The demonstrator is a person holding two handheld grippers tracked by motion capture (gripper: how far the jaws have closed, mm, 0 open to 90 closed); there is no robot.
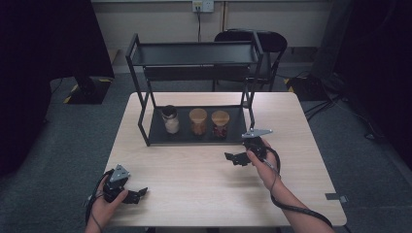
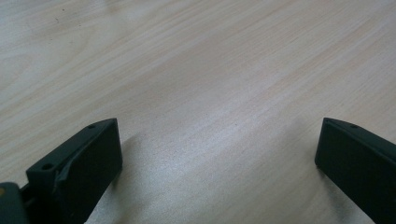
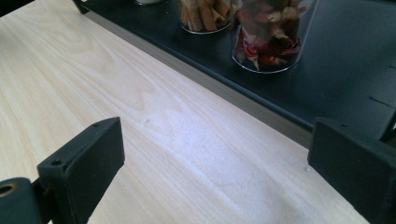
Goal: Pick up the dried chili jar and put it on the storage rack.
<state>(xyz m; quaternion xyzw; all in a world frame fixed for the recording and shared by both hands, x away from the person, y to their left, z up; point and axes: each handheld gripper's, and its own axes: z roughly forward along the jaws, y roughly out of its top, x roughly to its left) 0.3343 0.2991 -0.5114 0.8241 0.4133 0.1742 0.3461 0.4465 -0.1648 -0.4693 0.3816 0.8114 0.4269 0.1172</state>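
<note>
While both grippers hang low over it, the pale wooden table [image 1: 194, 179] takes up most of the high view, its grain running bare between the person's two hands. Toward twelve o'clock on that table stands the black two-tier rack [image 1: 194, 53], its upper shelf empty and its lower tray [image 1: 233, 131] holding three jars in a row. At ten o'clock on the tray is the jar with the dark lid [image 1: 170, 119] and pale contents; the middle jar [image 1: 197, 121], cork-topped, holds brown sticks; the right jar [image 1: 219, 124], also cork-topped, holds reddish dried pieces and stands nearest the right hand.

From five o'clock the right gripper [image 1: 234, 158] reaches in, just short of the tray's front edge, with the right jar near it at eleven o'clock. Its jaws stand wide apart and grip nothing; in the right gripper view they frame bare wood, with the tray's edge and the reddish jar just beyond. At seven o'clock, near the table's front edge, the left gripper [image 1: 136, 195] lies well apart from the rack. Its jaws are likewise spread wide and empty.
</note>
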